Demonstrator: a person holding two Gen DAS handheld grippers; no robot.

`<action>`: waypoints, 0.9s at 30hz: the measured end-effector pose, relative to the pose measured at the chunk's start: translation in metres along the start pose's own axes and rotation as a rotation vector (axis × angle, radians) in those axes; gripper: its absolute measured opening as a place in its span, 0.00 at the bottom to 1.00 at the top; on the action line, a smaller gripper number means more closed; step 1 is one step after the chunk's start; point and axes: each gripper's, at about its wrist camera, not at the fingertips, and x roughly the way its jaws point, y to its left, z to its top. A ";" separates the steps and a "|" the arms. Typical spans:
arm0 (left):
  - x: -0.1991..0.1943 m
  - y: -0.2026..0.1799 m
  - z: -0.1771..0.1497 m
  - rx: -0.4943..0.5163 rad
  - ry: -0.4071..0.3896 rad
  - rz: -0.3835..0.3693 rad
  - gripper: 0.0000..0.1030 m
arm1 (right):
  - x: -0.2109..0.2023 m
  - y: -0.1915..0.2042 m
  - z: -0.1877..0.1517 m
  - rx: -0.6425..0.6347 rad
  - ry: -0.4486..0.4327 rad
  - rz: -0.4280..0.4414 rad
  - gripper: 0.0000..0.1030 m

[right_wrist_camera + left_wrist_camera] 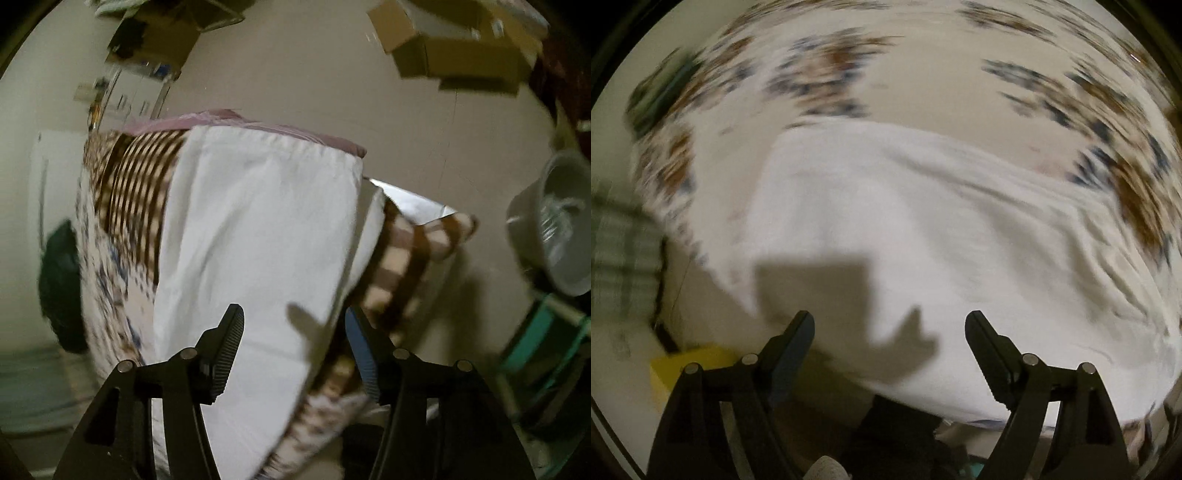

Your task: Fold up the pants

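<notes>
The white pants (905,229) lie spread flat on a bed with a floral cover (820,74). Both views are motion-blurred. My left gripper (890,325) is open and empty, hovering above the near edge of the pants, its shadow falling on the cloth. In the right wrist view the pants (258,240) run as a long white strip away from me. My right gripper (293,317) is open and empty above the near end of the pants, close to their right edge.
A brown checked blanket (140,192) and a pink pillow (221,118) lie at the far end of the bed. A grey tub (554,221), a teal frame (546,350) and cardboard boxes (443,44) stand on the floor at right. A yellow box (687,369) sits beside the bed.
</notes>
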 end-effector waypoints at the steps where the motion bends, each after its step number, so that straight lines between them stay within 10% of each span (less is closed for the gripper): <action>1: 0.002 -0.016 -0.001 0.026 -0.002 -0.011 0.81 | 0.008 -0.006 0.001 0.020 0.009 0.007 0.58; 15: 0.063 -0.150 -0.043 0.311 0.021 -0.063 0.81 | 0.061 -0.022 0.020 0.119 -0.095 0.461 0.58; 18: 0.081 -0.139 -0.046 0.248 0.046 -0.075 0.98 | 0.073 -0.019 0.029 0.115 -0.097 0.463 0.58; 22: 0.088 -0.127 -0.042 0.210 0.044 -0.118 1.00 | 0.074 -0.018 0.036 0.158 -0.140 0.442 0.16; 27: 0.088 -0.124 -0.044 0.195 0.012 -0.127 1.00 | 0.070 0.001 0.044 0.071 -0.185 0.456 0.19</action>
